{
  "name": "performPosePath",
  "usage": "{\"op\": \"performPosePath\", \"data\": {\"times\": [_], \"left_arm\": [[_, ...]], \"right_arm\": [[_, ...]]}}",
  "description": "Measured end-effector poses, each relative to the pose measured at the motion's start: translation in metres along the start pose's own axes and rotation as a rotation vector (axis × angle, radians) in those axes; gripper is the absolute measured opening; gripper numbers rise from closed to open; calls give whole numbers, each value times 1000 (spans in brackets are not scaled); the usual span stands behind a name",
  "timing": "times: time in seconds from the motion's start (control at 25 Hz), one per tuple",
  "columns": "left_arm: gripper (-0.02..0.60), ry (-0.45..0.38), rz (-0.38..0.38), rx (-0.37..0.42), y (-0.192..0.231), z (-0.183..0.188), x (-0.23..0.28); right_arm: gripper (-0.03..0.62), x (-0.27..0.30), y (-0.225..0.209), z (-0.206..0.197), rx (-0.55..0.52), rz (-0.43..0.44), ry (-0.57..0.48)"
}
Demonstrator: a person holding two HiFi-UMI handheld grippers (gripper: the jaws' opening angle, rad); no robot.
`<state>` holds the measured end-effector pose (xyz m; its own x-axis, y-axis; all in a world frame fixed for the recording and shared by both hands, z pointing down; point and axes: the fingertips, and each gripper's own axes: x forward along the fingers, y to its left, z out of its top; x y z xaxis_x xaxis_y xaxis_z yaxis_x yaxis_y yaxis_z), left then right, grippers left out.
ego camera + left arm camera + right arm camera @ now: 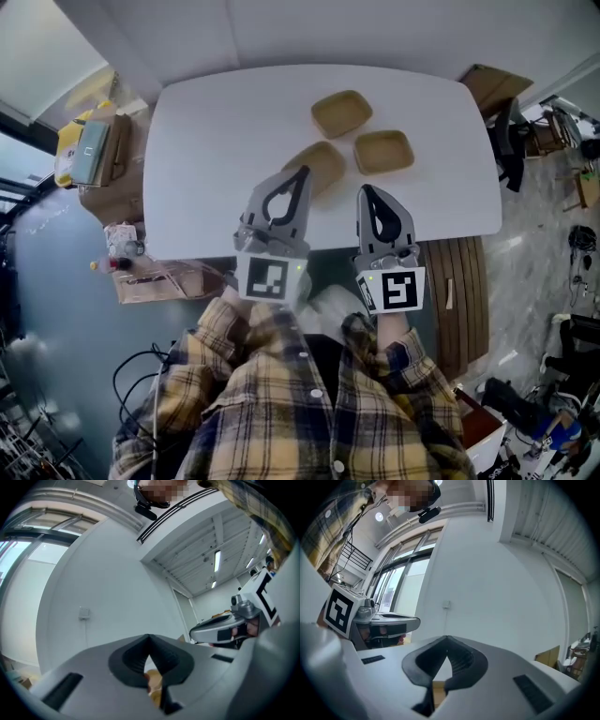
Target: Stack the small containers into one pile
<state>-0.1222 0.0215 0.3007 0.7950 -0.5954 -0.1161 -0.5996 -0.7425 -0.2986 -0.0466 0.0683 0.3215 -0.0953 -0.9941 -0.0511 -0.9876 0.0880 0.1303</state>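
Observation:
Three small tan containers lie on the white table (206, 141) in the head view: one at the back (341, 112), one to the right (383, 151), and a nearer one (323, 164) partly hidden behind my left gripper (303, 172). That gripper hovers over the table's near part, shut and empty, its tip over the nearer container. My right gripper (365, 191) is beside it, also shut and empty, just short of the right container. In the left gripper view the shut jaws meet in front of the wall, with a bit of tan container (154, 682) below them.
Cardboard boxes (98, 155) and clutter stand on the floor left of the table. A slatted wooden piece (461, 281) lies off the near right corner. A dark chair (511, 131) and more gear stand to the right. Cables (131, 375) run on the floor at lower left.

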Motion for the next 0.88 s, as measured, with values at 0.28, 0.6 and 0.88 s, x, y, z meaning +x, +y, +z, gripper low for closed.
{"op": "performPosePath", "data": {"times": [0.28,0.6,0.88], "left_arm": [[17,39,-10,-38,7,-13,20],[17,49,36,-30,18,-21,51],[17,71,102,-30,17,-26,105]], "right_arm": [[15,20,-15,-11,1,-8,59],[15,50,-40,-19,10,41,54],[15,86,-85,-24,22,118,39]]}}
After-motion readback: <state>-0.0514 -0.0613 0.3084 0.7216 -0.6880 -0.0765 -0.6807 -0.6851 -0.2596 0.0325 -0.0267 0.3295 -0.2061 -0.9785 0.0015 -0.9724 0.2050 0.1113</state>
